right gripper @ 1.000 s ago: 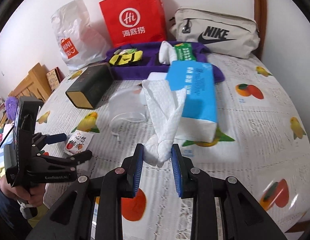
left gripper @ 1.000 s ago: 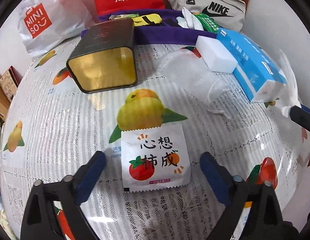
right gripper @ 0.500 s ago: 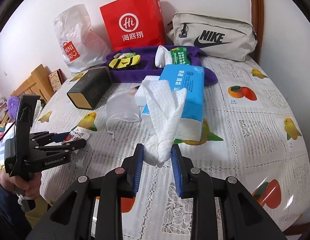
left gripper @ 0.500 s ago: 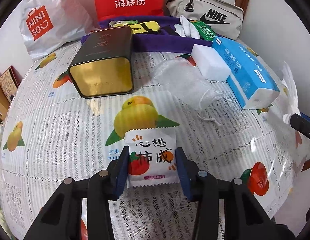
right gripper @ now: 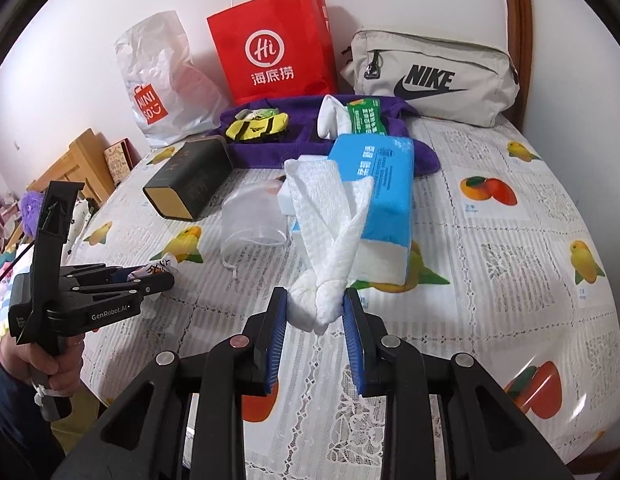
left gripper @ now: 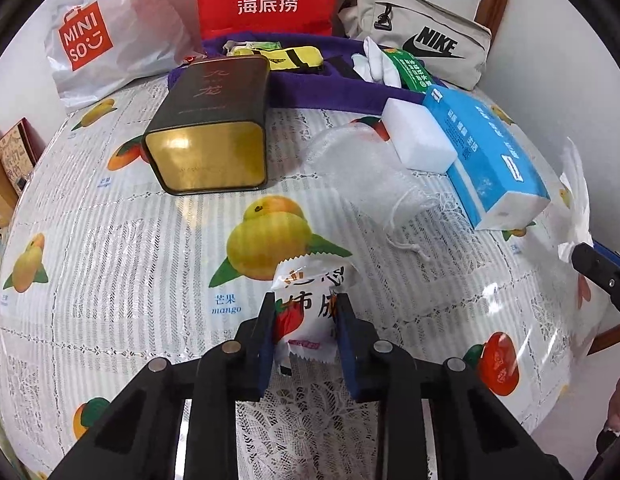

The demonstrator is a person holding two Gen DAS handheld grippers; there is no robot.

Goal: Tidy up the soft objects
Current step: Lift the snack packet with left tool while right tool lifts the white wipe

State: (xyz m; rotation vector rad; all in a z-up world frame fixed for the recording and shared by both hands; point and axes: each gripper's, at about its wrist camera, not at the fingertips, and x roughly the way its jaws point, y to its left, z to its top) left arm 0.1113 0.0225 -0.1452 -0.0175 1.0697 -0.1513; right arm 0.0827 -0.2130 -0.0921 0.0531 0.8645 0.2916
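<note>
Since second ago, my left tool (left gripper: 305, 320) went from wide open around sachet (left gripper: 310, 300) to closed on it; sachet now crumpled between pads, seemingly lifting off tabletop (left gripper: 109, 240). Grasp secured, so transport can start. My right tool (right gripper: 316, 308) unchanged: clamped on knotted white cloth (right gripper: 330, 232), held above tabletop. Ahead of left tool: mesh pouch (left gripper: 362, 176), black tin (left gripper: 213, 128); beyond them purple organizer (left gripper: 310, 88), likely destination. Blue tissue pack (left gripper: 486, 160) ahead-right, white sponge block (left gripper: 418, 140) beside it.
</note>
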